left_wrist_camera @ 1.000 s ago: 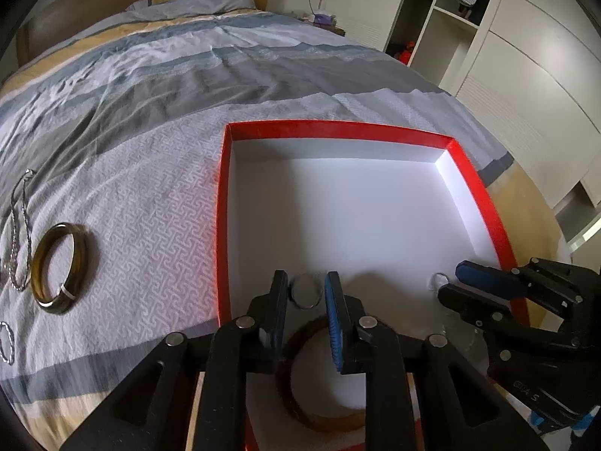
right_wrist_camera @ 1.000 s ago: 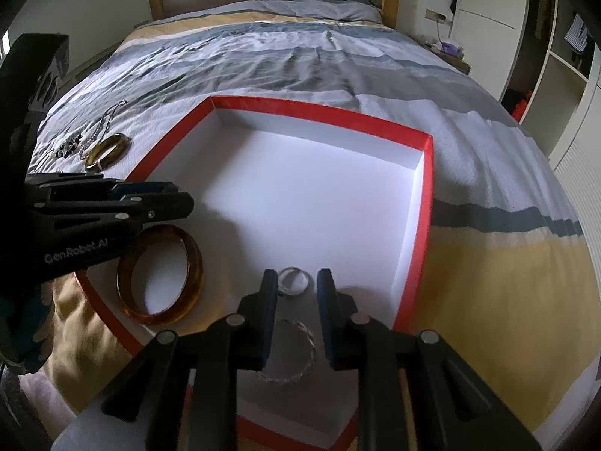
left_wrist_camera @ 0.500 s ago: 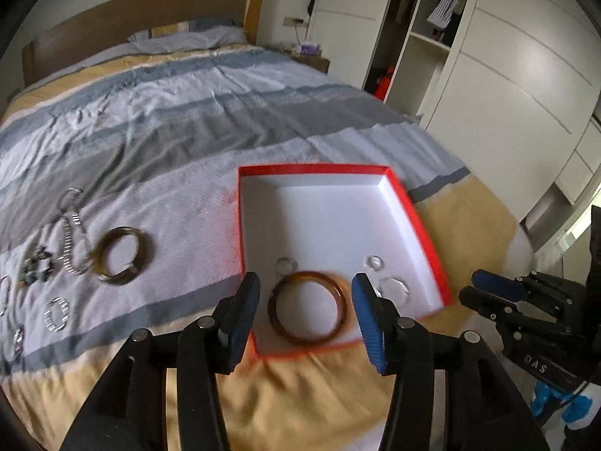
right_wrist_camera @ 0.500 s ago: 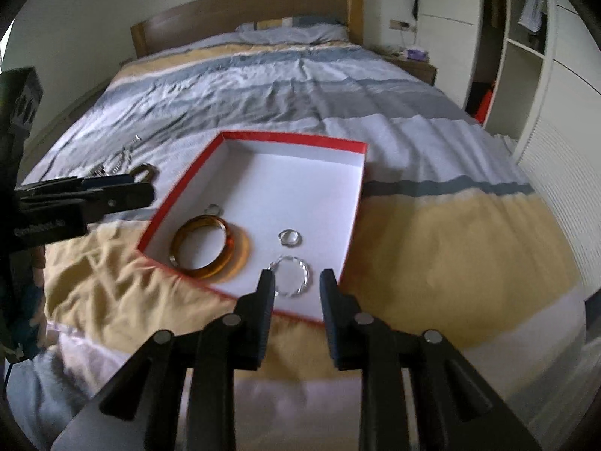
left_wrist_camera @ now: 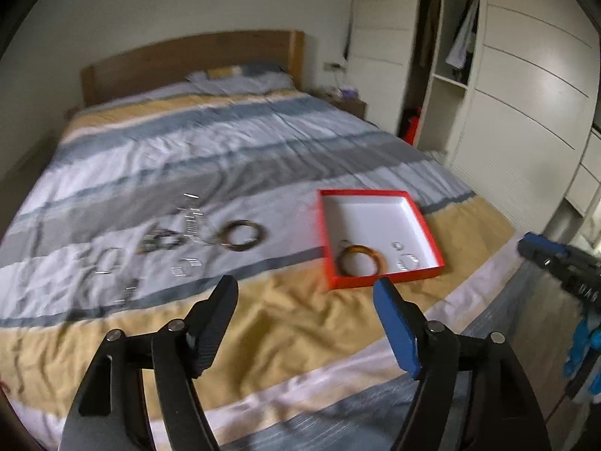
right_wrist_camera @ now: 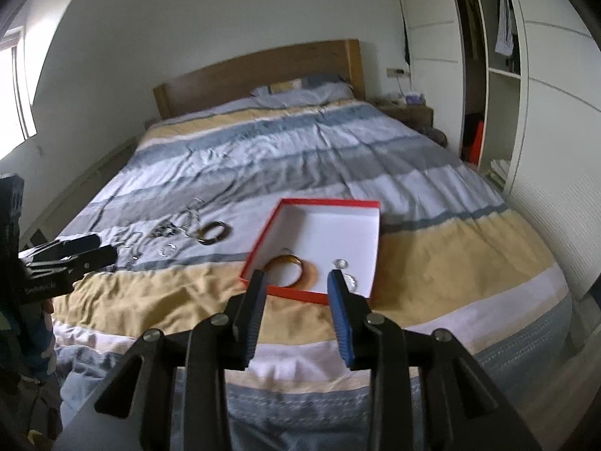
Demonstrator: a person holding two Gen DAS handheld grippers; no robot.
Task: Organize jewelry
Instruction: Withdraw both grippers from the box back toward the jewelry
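Both the left tongs (left_wrist_camera: 305, 286) and right tongs (right_wrist_camera: 296, 280) have just been opening, spread, grasping nothing.

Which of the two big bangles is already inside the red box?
The amber-orange bangle, lying in the near corner of the red box. The darker olive-brown bangle lies on the bedspread, left of the box.

Only one marking shows: pale lettering on the side of the left gripper (right_wrist_camera: 65, 253), at nine o'clock in the right wrist view. It is too blurred to read.
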